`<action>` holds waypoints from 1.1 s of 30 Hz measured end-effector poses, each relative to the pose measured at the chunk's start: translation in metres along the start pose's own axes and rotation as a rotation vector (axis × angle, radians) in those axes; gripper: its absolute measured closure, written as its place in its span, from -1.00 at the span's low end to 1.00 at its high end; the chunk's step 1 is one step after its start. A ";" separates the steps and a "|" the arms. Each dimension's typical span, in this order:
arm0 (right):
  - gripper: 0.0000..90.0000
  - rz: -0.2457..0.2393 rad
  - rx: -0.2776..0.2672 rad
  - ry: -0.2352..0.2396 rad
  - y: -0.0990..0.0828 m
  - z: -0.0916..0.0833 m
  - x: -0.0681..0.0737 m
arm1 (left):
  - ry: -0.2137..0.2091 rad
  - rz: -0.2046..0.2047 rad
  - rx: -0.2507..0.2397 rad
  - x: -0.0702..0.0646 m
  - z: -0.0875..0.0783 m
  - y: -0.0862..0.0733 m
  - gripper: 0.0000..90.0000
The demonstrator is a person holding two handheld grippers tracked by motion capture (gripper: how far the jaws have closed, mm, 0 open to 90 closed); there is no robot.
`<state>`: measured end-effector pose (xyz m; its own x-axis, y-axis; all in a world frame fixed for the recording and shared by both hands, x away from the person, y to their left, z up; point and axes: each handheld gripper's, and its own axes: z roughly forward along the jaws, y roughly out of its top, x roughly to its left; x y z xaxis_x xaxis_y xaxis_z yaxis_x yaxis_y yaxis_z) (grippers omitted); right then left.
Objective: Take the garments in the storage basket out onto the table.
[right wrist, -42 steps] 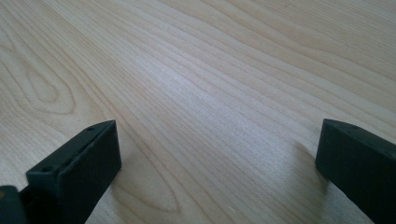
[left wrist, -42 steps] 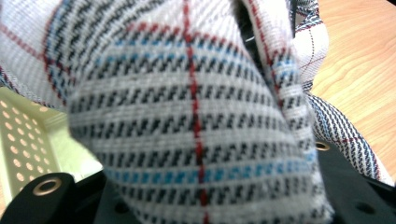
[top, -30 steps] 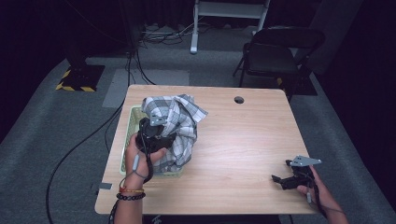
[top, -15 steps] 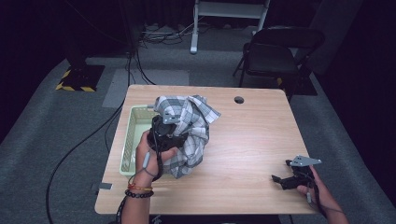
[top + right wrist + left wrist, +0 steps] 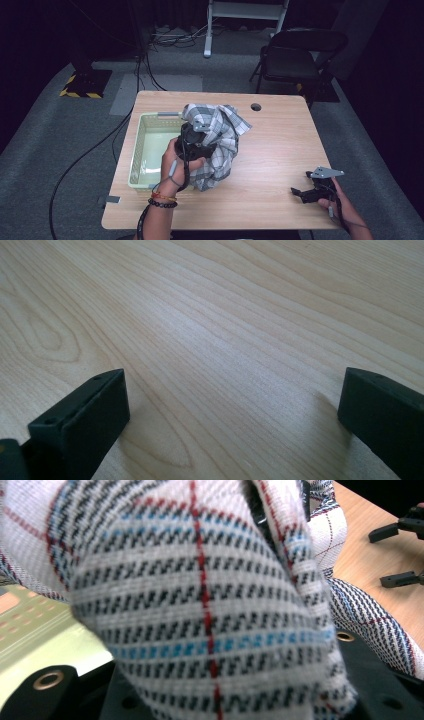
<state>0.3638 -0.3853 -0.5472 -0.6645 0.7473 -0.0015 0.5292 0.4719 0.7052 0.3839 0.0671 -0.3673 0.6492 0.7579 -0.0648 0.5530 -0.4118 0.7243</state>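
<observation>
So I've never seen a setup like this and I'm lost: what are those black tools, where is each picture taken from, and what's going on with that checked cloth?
A person sits at a wooden table with a hand-held two-jaw gripper in each hand. The high view looks down from above the person. The other two pictures come from small cameras riding on each gripper. The left gripper is shut on a checked cloth, holding it bunched up just beside a pale green basket; its own camera sees the cloth up close. The right gripper rests near the table's right front edge, jaws open, holding nothing; its camera looks along the bare wood.
</observation>
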 end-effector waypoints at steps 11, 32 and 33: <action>-1.00 0.000 0.000 0.000 0.000 0.000 0.000 | -0.040 0.012 0.033 -0.012 0.027 0.009 0.22; -1.00 0.000 0.000 0.000 0.000 0.000 0.000 | -0.112 0.018 0.086 -0.039 0.074 0.022 0.21; -1.00 0.000 0.000 0.000 0.000 0.000 0.000 | -0.113 0.017 0.089 -0.039 0.076 0.022 0.21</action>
<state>0.3638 -0.3853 -0.5472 -0.6646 0.7472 -0.0015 0.5291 0.4721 0.7051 0.4100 -0.0101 -0.4008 0.7105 0.6909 -0.1335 0.5827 -0.4712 0.6622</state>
